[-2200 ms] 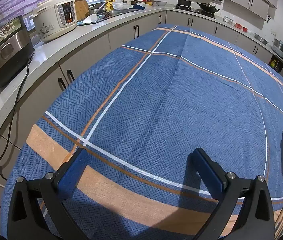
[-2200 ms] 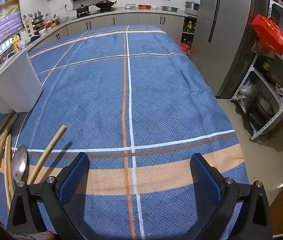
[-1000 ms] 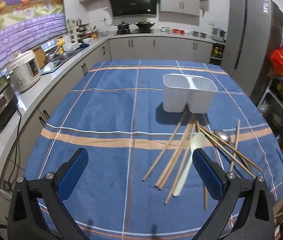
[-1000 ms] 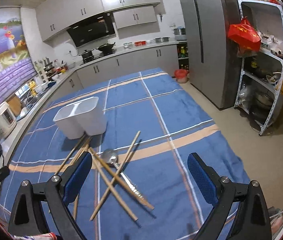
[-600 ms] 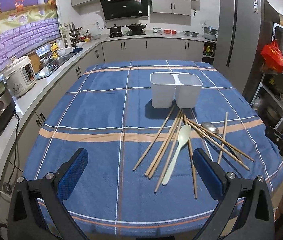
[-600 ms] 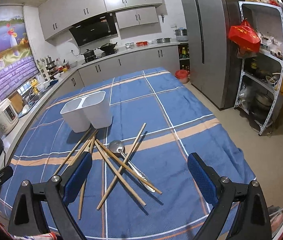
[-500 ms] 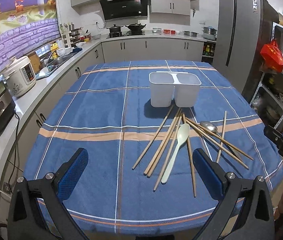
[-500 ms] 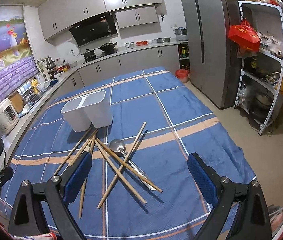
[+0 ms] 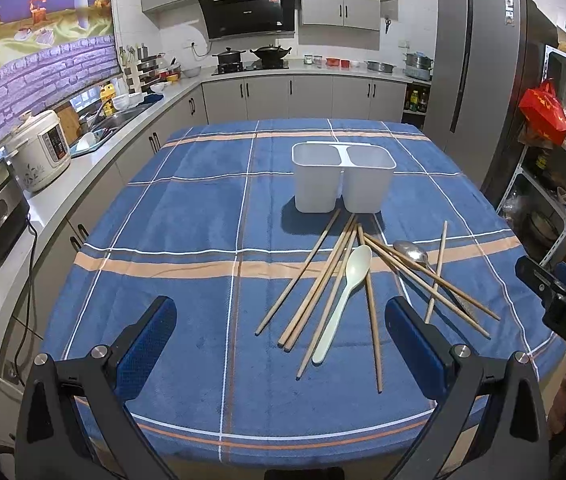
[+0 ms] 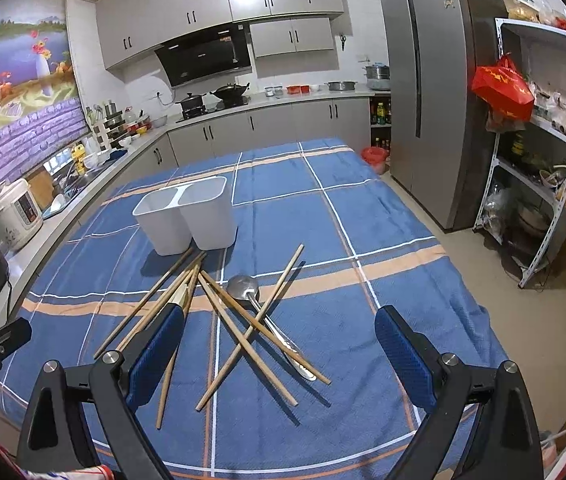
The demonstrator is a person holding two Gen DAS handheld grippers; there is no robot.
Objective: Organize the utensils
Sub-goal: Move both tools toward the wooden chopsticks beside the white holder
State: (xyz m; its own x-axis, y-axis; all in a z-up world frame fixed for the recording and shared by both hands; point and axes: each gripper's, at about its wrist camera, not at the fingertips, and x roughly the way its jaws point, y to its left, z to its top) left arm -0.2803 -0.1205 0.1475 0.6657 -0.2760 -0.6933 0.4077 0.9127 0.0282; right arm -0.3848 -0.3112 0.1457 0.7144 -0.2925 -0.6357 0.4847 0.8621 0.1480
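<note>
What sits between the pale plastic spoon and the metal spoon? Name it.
Crossed wooden chopsticks lie between the plastic spoon and the metal spoon, clearest in the left wrist view.

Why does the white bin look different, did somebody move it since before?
No. The bin sits on the same white cross stripe of the cloth, chopsticks fanned at its base as before. Only the cameras pulled back.

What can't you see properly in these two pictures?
- Inside the white two-cup holder: both views look from low down, so its walls hide the bottoms.
- Pale plastic spoon: clear in the left view; in the right view the right gripper finger covers nearly all of it.
- Metal spoon handle: chopsticks cross over it in both views.
- Small jars on the far counter: too tiny to name.
</note>
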